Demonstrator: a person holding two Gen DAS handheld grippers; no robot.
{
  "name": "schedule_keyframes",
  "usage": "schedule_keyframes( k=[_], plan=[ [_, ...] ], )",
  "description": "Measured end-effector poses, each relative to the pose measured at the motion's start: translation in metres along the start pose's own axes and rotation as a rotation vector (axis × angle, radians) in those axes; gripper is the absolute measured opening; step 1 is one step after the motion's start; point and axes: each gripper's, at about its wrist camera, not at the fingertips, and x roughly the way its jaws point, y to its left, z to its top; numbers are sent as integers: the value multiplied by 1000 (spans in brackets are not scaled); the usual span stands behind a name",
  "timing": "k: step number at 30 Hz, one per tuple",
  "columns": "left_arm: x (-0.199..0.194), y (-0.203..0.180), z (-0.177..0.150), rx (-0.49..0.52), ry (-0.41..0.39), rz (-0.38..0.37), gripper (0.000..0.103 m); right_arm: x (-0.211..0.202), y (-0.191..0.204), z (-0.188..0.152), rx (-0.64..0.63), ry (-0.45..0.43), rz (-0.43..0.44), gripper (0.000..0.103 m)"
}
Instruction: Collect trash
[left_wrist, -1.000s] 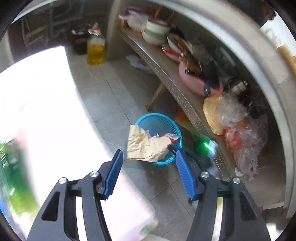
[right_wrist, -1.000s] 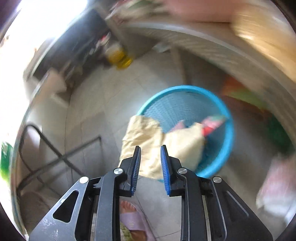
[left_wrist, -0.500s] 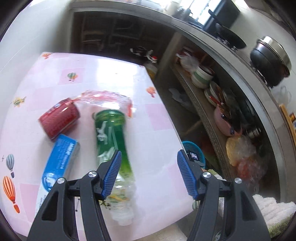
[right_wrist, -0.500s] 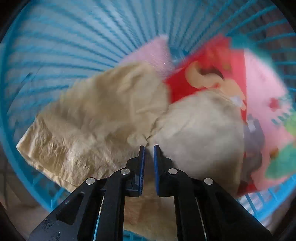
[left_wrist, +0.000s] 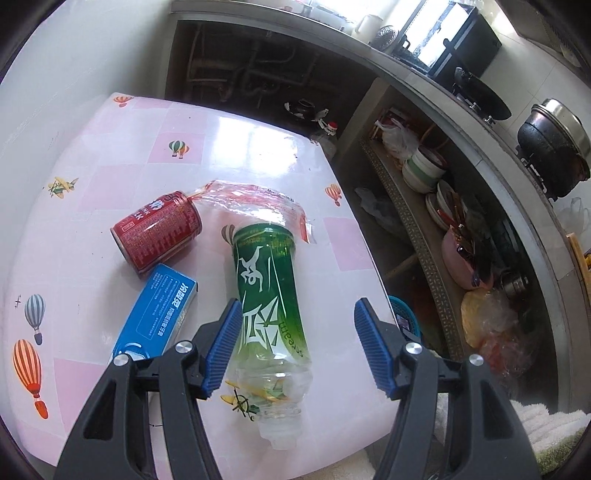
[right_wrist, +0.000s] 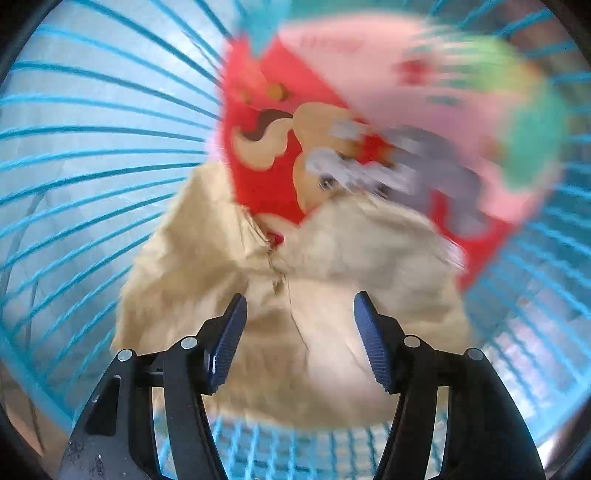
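From the left wrist we look down on a pink table (left_wrist: 258, 155) where, a second ago, we saw only floor and the blue basket: the left gripper (left_wrist: 293, 347) has swung away from the basket and now hangs tilted down over the litter that is left. Its fingers stand apart and bare, straddling the green bottle (left_wrist: 267, 295), which lies on its side with its neck toward us; the left pad sits just beside the bottle's label, the right pad well clear of it. Beyond the bottle lie a red can (left_wrist: 157, 232) on its side, a blue box (left_wrist: 159, 314) just beside the can, and a clear plastic wrapper (left_wrist: 255, 203) at the bottle's far end. We judge the bottle the next pick. From the right wrist we see the inside of the blue basket (right_wrist: 92, 155), close and blurred. The right gripper (right_wrist: 299, 338) points steeply down into it, and its jaws have just been opening: half a second ago they were pinched together, now they are spread with nothing pressed between them. The crumpled brown paper (right_wrist: 332, 314) lies under them against the basket's floor, beside a red and pink wrapper (right_wrist: 266, 177), so we read that piece as delivered.
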Motion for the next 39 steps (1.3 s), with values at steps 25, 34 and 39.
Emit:
schedule_keyframes(
  k=[25, 34, 39],
  plan=[
    [-74, 67, -94, -66, -200, 160, 66, -311, 101, -286, -375, -751, 489, 83],
    [-70, 104, -125, -111, -207, 232, 66, -314, 247, -325, -657, -611, 642, 86],
    [-76, 124, -138, -173, -214, 204, 66, -297, 311, -314, -671, -547, 581, 86]
  ],
)
